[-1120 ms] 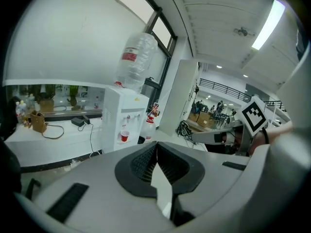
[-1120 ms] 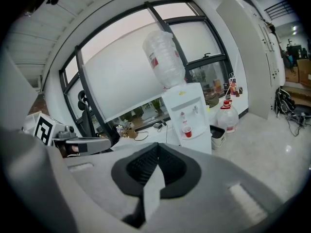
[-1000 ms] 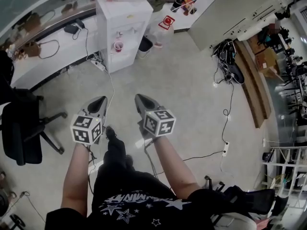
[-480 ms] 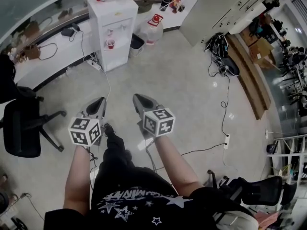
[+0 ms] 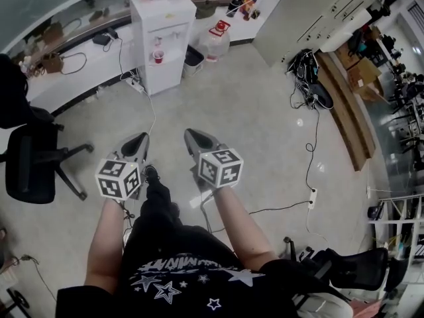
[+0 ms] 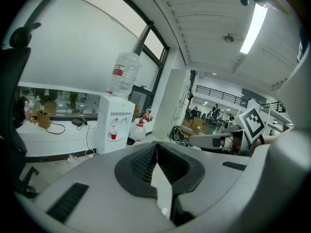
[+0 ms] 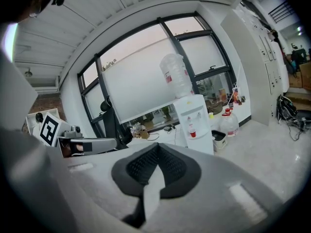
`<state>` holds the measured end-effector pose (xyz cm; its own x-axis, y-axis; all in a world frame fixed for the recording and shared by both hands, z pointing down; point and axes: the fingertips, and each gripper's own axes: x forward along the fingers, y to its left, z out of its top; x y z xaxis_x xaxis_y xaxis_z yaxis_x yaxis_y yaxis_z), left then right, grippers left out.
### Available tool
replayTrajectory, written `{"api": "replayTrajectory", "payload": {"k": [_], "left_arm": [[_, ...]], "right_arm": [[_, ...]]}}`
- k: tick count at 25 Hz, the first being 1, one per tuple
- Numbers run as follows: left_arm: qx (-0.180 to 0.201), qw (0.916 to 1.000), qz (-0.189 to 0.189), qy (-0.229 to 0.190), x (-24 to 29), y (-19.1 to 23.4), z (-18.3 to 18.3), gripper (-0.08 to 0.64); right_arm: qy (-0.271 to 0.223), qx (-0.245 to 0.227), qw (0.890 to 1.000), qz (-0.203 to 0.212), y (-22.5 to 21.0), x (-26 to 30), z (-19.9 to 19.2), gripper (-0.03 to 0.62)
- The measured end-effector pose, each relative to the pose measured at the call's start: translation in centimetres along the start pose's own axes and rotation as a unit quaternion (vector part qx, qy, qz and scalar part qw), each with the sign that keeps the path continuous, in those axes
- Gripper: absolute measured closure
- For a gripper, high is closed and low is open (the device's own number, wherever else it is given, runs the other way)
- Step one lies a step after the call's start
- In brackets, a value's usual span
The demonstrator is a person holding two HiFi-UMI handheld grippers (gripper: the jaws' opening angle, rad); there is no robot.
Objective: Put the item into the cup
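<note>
A small red cup [image 5: 158, 57] stands on the tray of a white water dispenser [image 5: 163, 25] across the floor; the same red cup [image 6: 113, 135] shows in the left gripper view, and the red cup [image 7: 192, 133] in the right gripper view. My left gripper [image 5: 138, 140] and right gripper [image 5: 192, 136] are held side by side at waist height, pointing toward the dispenser, well short of it. Both have their jaws closed tip to tip, with nothing between them. I see no loose item to carry in any view.
A large water jug [image 5: 215, 40] and a dark bin [image 5: 194, 59] sit right of the dispenser. A long white counter [image 5: 73, 61] with cables runs behind it. A black office chair [image 5: 32, 167] stands at the left, cable bundles [image 5: 311, 78] at the right.
The head view has shifted slightly, so the dispenser sits a little differently in frame. Both grippers keep their place, shut, side by side.
</note>
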<state>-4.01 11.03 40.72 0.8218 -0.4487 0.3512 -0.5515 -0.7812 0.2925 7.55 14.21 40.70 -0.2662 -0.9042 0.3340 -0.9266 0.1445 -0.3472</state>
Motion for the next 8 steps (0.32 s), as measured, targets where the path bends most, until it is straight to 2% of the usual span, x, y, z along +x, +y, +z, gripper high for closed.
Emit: {"api": "replayTrajectory", "payload": {"k": [8], "left_arm": [[0.01, 0.9999, -0.004, -0.001, 0.0, -1.2, 1.1, 0.554]], "right_arm": [[-0.002, -0.012, 1.0, 0.005, 0.5, -0.6, 1.1, 0.592]]}}
